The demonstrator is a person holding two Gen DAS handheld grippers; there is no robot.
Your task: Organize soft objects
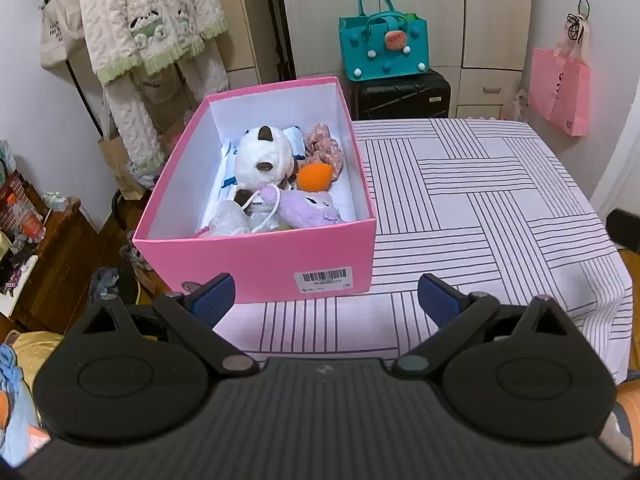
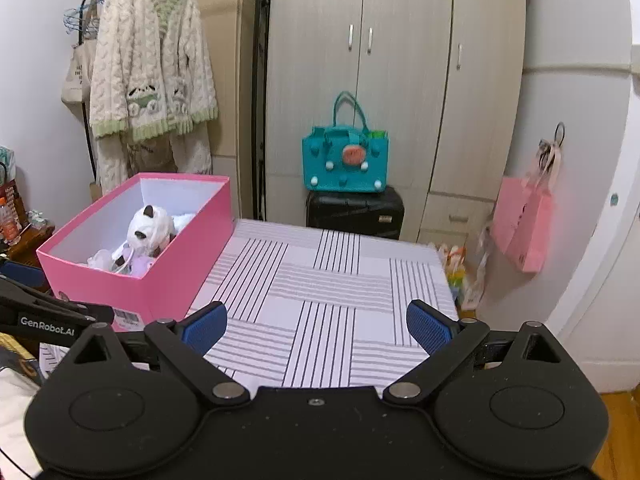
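A pink box (image 1: 260, 258) stands on the left side of the striped table (image 1: 480, 208). In it lie a white plush with brown ears (image 1: 260, 160), a purple plush (image 1: 308, 208), an orange sponge (image 1: 314, 176), a pink patterned scrunchie (image 1: 324, 146) and a clear bag with a cord (image 1: 232, 218). My left gripper (image 1: 326, 300) is open and empty, just in front of the box. My right gripper (image 2: 318, 326) is open and empty over the table's near edge, right of the box (image 2: 160, 284). The white plush (image 2: 150, 230) also shows there.
A teal bag (image 2: 346, 160) sits on a black suitcase (image 2: 356, 210) behind the table. A pink paper bag (image 2: 524, 224) hangs on the right wall. A knitted robe (image 2: 148, 76) hangs at the left. A cluttered wooden stand (image 1: 44, 248) is left of the table.
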